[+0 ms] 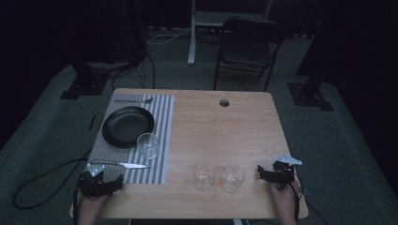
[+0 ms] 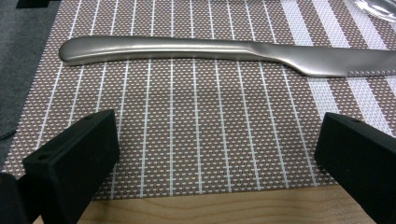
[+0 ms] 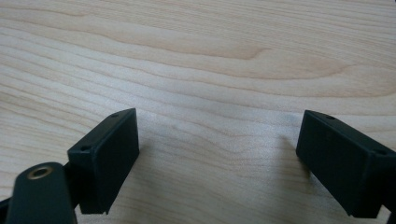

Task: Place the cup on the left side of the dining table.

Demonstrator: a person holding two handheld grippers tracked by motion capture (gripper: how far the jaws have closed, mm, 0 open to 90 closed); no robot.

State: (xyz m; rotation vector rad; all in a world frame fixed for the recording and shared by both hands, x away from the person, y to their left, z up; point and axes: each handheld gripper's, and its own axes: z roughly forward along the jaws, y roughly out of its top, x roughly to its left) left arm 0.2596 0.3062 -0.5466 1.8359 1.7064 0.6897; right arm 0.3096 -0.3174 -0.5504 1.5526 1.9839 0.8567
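- The left gripper (image 2: 210, 163) hovers with jaws spread wide, nothing between them; the knife (image 2: 224, 53) lies just beyond on the striped placemat (image 2: 196, 121), untouched
- The knife runs parallel to the table's (image 1: 211, 126) near edge, blade toward the two glasses (image 1: 204, 176)
- The right gripper (image 3: 217, 154), spread too, sits over bare wood beside them

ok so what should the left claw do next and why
Probably ease the left claw forward over the knife handle and then close. Its jaws stand wide open with nothing between them, and the knife lies crosswise on the striped placemat just ahead of them, untouched. The right claw is also open over bare table, so nothing is held yet.
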